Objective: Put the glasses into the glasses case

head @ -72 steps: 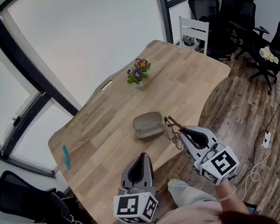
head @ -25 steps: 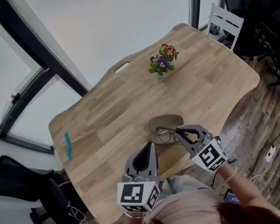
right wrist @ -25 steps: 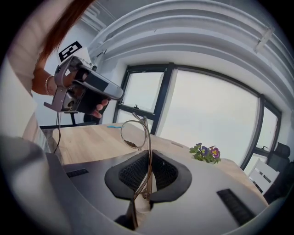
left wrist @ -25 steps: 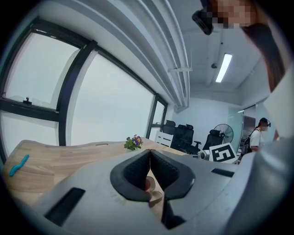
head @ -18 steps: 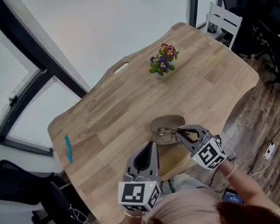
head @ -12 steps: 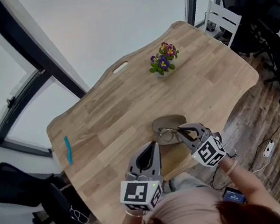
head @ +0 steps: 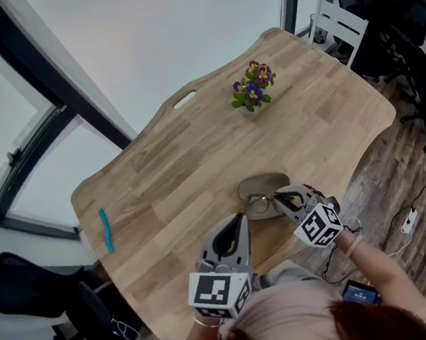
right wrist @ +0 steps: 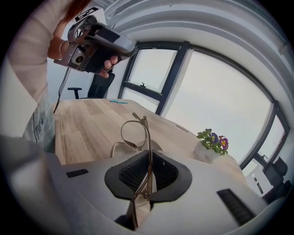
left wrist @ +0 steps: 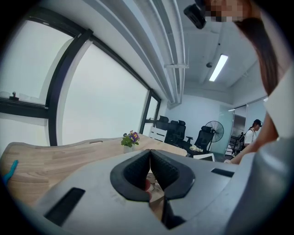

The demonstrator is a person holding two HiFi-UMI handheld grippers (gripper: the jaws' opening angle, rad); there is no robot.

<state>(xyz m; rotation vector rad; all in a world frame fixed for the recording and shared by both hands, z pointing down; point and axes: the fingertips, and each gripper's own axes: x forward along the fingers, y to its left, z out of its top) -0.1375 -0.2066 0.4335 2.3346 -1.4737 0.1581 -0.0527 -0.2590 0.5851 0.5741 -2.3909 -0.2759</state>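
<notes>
1 pair of glasses, thin gold-coloured wire frame, round lenses; arms folded, frame held edge-on and upright in the right gripper view, 1 lens standing above the jaws; right gripper clenched on the frame, pads pressed either side of the wire; glasses held just over the glasses case, contact with it not discernible; case grey-beige, oval, lying near the table's front edge; left gripper pressed closed with nothing between its pads, held off the table's front edge, left of the case.

1 light wooden table, wavy outline; 1 small pot of purple and yellow flowers toward the far side; 1 turquoise item at the left end; 1 white chair and several black office chairs beyond; large windows; dark plank floor.

Change since 2.9 s ago: glasses then beside the case's right end, now above it; left gripper unchanged, closed.
</notes>
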